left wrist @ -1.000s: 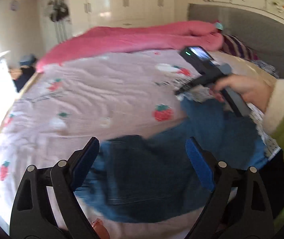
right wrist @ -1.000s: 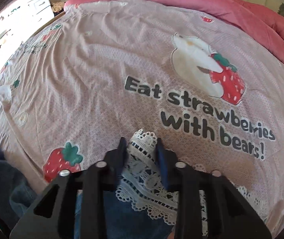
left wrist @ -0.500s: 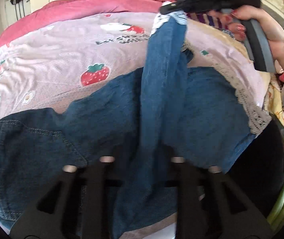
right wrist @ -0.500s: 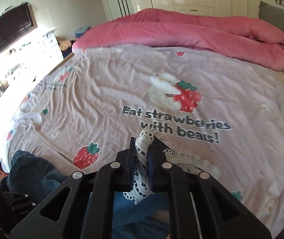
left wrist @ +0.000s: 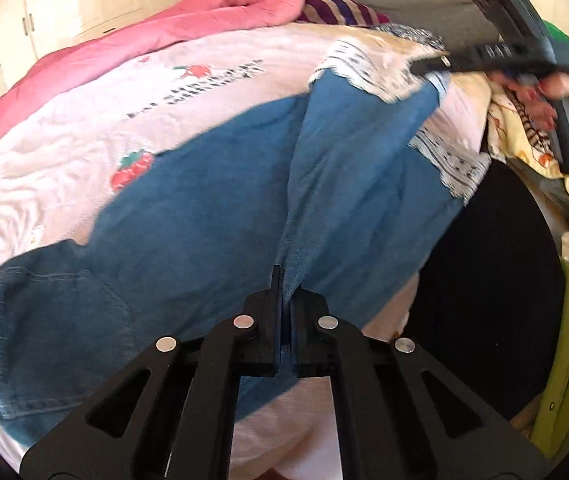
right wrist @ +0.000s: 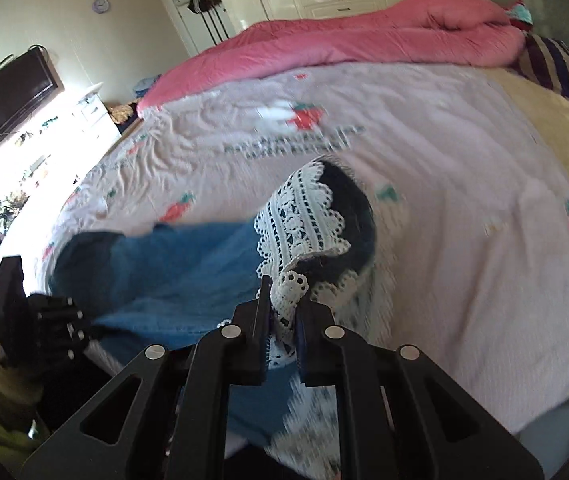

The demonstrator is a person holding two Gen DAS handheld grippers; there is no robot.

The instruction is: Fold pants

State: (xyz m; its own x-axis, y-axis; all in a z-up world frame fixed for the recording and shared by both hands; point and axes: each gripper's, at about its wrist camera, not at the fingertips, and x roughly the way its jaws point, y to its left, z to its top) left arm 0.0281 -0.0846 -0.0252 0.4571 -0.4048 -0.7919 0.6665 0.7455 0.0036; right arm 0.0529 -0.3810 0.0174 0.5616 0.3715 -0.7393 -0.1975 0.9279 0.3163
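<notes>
Left wrist view shows my left hand-held gripper (left wrist: pixel 286 300) clenched on a fold of the blue denim pants (left wrist: pixel 188 216), which lie spread over the bed (left wrist: pixel 84 120) on its pink strawberry-print sheet. Their waist and pocket sit at the near left, and the legs run to the far right. There my right hand-held gripper (left wrist: pixel 424 67) lifts a lace-trimmed cuff (left wrist: pixel 364 72) off the sheet. From the right wrist view, its jaws grasp that white lace cuff (right wrist: pixel 304 224), the open leg end standing just beyond them. A pink duvet (right wrist: pixel 344 44) lies bunched along the far side of the bed.
</notes>
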